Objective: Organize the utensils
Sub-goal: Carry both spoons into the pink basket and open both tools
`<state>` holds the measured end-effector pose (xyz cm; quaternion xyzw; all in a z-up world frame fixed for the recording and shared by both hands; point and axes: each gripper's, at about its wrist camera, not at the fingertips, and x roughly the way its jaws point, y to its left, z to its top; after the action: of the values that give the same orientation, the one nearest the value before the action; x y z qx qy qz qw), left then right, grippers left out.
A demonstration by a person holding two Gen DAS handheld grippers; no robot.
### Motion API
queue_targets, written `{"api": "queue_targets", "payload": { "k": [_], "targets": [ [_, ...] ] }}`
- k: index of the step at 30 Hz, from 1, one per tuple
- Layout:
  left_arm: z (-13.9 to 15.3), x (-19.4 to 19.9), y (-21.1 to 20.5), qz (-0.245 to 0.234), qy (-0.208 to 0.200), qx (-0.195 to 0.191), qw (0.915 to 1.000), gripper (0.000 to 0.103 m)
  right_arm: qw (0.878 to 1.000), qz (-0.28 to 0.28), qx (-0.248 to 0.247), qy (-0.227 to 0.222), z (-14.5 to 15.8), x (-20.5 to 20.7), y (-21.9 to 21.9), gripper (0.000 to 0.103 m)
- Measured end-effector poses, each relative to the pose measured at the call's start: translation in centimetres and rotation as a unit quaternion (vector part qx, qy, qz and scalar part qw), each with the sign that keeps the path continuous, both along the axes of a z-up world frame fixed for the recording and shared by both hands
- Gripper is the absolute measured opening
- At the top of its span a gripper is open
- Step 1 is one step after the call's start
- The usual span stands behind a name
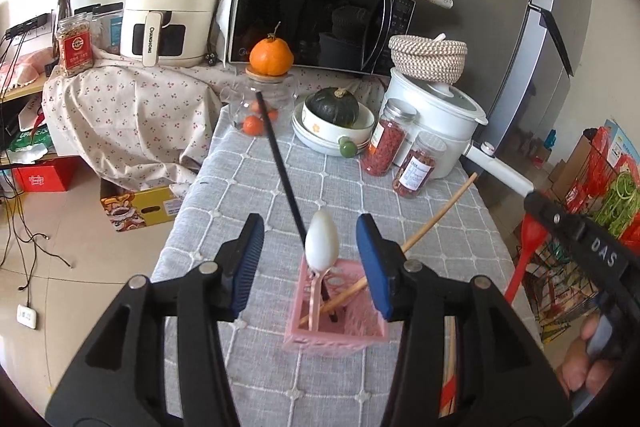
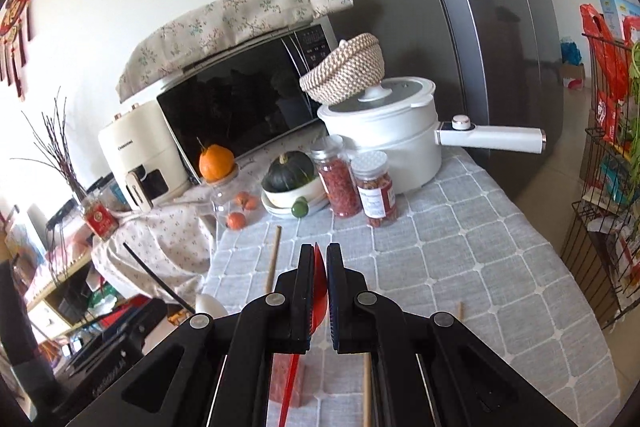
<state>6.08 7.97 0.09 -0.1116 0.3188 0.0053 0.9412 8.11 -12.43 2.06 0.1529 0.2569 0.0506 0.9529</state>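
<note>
**Red spoon gripped on the right, left gripper wide over the holder**

My left gripper (image 1: 310,259) hangs with its blue pads spread wide and nothing between them. Directly below it stands the pink utensil holder (image 1: 336,323) on the grey checked tablecloth (image 1: 248,187). In it I see a white spoon (image 1: 322,243) standing bowl-up, a black chopstick (image 1: 280,163) leaning toward 11 o'clock, and a wooden chopstick (image 1: 436,219) leaning toward 2 o'clock.

My right gripper (image 2: 320,267) has its jaws nearly together, pinching the red spoon (image 2: 319,291) by its bowl, the handle hanging down toward 6 o'clock. Another wooden chopstick (image 2: 273,259) stands at 11 o'clock from that gripper. A white pot (image 2: 384,143) sits at 1 o'clock, jars in front.
</note>
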Motion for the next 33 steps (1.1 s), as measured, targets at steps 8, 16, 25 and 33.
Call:
{"api": "queue_targets", "payload": {
  "k": [8,16,25,33],
  "targets": [
    [-1.1,-1.6,2.0,-0.011,0.050,0.061,0.9968,0.054,0.996,-0.047,-0.007,-0.080,1.7,-0.5,2.5,0.006],
    [-3.7,-1.2,3.3,-0.026,0.121,0.051,0.9910,0.055,0.982,-0.119,-0.024,-0.144,2.1,-0.5,4.2,0.006],
    [-4.0,-1.2,2.7,-0.039,0.135,0.052,0.9887,0.055,0.979,-0.151,-0.036,-0.133,-0.1,1.2,5.1,0.007],
    [-4.2,-1.0,3.0,-0.037,0.141,0.043,0.9883,0.055,0.987,-0.101,-0.041,-0.116,-1.2,1.4,6.9,0.008]
  ]
}}
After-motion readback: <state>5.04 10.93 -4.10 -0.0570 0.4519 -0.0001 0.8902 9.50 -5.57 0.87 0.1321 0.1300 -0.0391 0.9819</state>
